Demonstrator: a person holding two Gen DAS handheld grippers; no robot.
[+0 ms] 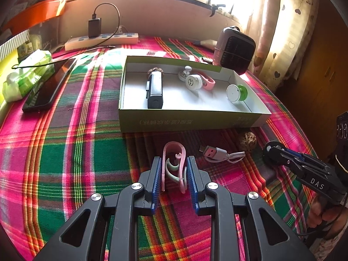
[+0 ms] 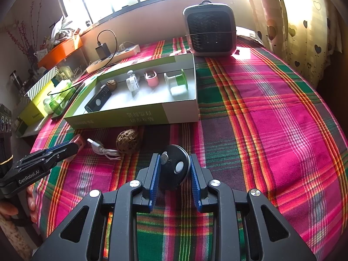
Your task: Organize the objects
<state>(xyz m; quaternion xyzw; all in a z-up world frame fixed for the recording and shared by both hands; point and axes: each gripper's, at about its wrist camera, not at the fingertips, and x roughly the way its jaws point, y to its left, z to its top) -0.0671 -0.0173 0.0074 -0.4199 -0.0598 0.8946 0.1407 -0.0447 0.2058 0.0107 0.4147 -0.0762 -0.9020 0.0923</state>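
Note:
My left gripper (image 1: 174,163) is shut on a pink clip (image 1: 173,148) with pale green inner hooks, just in front of the open cardboard box (image 1: 184,120). My right gripper (image 2: 174,158) is shut on a black round disc (image 2: 175,169) with a white button, held over the plaid cloth. The box (image 2: 121,117) holds a black device (image 1: 154,91), a white knob (image 1: 192,82), a pink band (image 1: 208,82) and a green and white spool (image 1: 236,92). On the cloth between the grippers lie a white USB cable (image 1: 219,154) and a carved walnut (image 2: 128,141).
A small grey fan (image 2: 209,30) stands behind the box on the right. A power strip (image 1: 102,40) with a charger lies along the wall. A dark phone (image 1: 47,87) and a tissue pack (image 1: 26,74) sit at left. Open plaid cloth (image 2: 271,119) stretches to the right.

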